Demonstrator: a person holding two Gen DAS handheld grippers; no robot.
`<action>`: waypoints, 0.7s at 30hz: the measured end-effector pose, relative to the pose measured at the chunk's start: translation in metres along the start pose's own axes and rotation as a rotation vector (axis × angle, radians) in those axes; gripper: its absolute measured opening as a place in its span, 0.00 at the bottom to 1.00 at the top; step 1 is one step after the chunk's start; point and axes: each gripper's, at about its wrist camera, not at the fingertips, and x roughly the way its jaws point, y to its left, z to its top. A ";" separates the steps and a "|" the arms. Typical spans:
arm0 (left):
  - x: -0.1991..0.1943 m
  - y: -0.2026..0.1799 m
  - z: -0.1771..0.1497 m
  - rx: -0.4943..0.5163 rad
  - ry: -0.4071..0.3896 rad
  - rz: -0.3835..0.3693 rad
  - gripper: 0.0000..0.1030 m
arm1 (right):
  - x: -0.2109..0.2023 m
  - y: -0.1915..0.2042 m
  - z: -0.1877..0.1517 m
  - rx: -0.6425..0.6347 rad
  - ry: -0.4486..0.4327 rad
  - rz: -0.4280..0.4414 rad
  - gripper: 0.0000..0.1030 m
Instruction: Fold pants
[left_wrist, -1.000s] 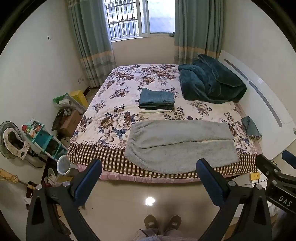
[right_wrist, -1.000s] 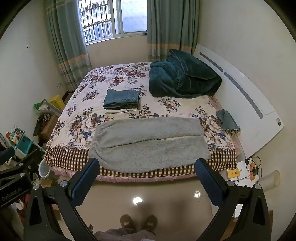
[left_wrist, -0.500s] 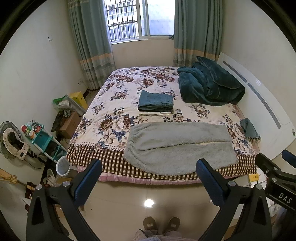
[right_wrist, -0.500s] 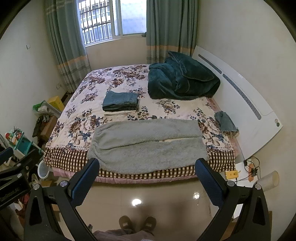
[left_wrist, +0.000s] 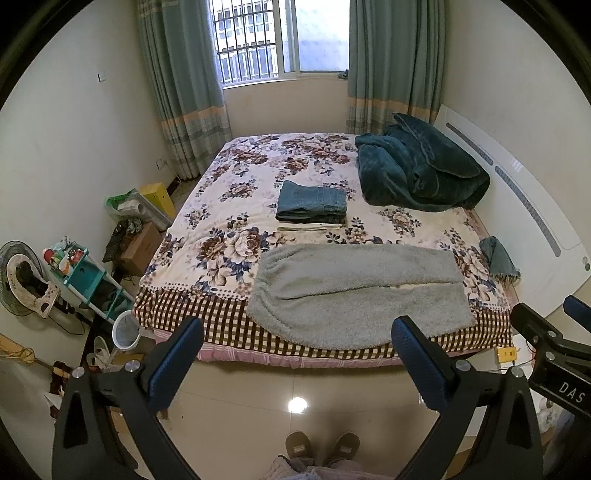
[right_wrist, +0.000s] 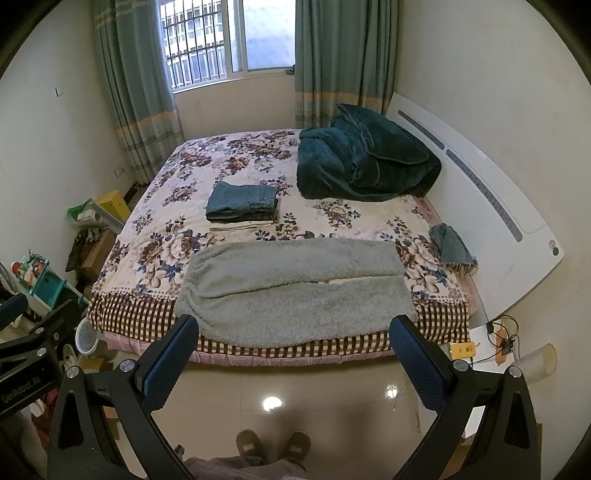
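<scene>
The grey fleece pants (left_wrist: 356, 291) lay spread flat across the near edge of the bed (left_wrist: 236, 206), their two legs side by side and running toward the right, the waist end at the left. The lower leg hung slightly over the checked border of the floral bedspread. In the right wrist view the same pants (right_wrist: 295, 288) sat directly ahead, framed between the two blue pads.

The left tool (left_wrist: 297, 339) was held above the tiled floor (left_wrist: 295, 384), short of the mattress, its fingers spread wide with nothing between them. The right tool (right_wrist: 291, 338) hung likewise, fingers wide apart and holding nothing, well clear of the fabric. Each tool's body showed at the edge of the other's view.

Behind the pants, toward the middle of the bed, rested a stack of folded jeans (left_wrist: 312, 203). A dark teal blanket (left_wrist: 417, 166) lay bunched near the white headboard (left_wrist: 517, 199) on the right, and a small grey-blue cloth (left_wrist: 498, 258) sat at the bed's right edge. The person's slippers (left_wrist: 321, 443) showed on the floor below. A window (left_wrist: 280, 40) with green curtains stood at the far wall
</scene>
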 end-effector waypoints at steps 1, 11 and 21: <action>0.000 0.000 0.001 -0.002 -0.001 0.000 1.00 | 0.000 0.001 -0.001 -0.001 0.000 -0.001 1.00; 0.002 -0.002 0.001 -0.005 -0.003 0.003 1.00 | -0.002 0.002 0.010 -0.006 -0.003 0.004 1.00; 0.002 -0.001 -0.001 -0.007 -0.003 0.000 1.00 | -0.003 0.006 0.005 -0.004 -0.008 0.001 1.00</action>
